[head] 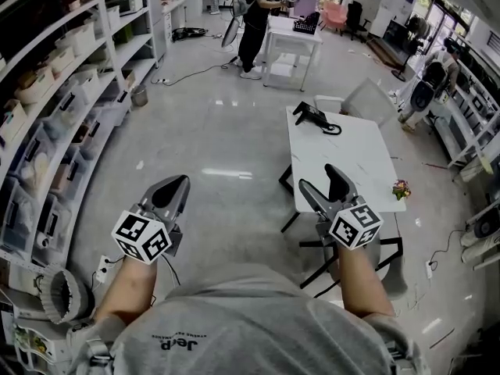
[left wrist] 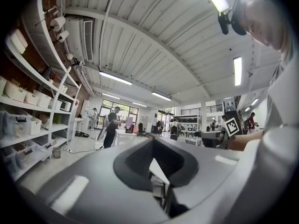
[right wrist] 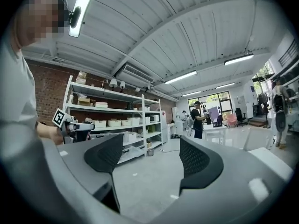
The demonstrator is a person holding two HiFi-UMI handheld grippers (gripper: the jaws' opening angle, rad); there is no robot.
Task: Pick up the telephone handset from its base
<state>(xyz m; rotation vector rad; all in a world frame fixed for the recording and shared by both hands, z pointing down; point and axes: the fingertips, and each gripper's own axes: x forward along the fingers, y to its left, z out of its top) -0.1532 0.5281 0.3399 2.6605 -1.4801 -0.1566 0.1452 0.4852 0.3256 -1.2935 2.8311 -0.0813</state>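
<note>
In the head view the black telephone (head: 315,118) sits at the far end of a white table (head: 351,162), its handset lying on the base and a cord curling beside it. Both grippers are held level well short of the telephone. My right gripper (head: 319,176) hovers over the table's near left corner, its two dark fingers spread apart and nothing between them (right wrist: 149,160). My left gripper (head: 180,184) is out over the floor left of the table, its jaws together in one point (left wrist: 156,160) and holding nothing. Neither gripper view shows the telephone.
Long white shelves (head: 62,92) full of bins line the left wall. A white chair (head: 367,100) stands behind the table and a small bunch of flowers (head: 401,188) lies at its right edge. A person (head: 254,18) stands at another white table (head: 293,37) further back.
</note>
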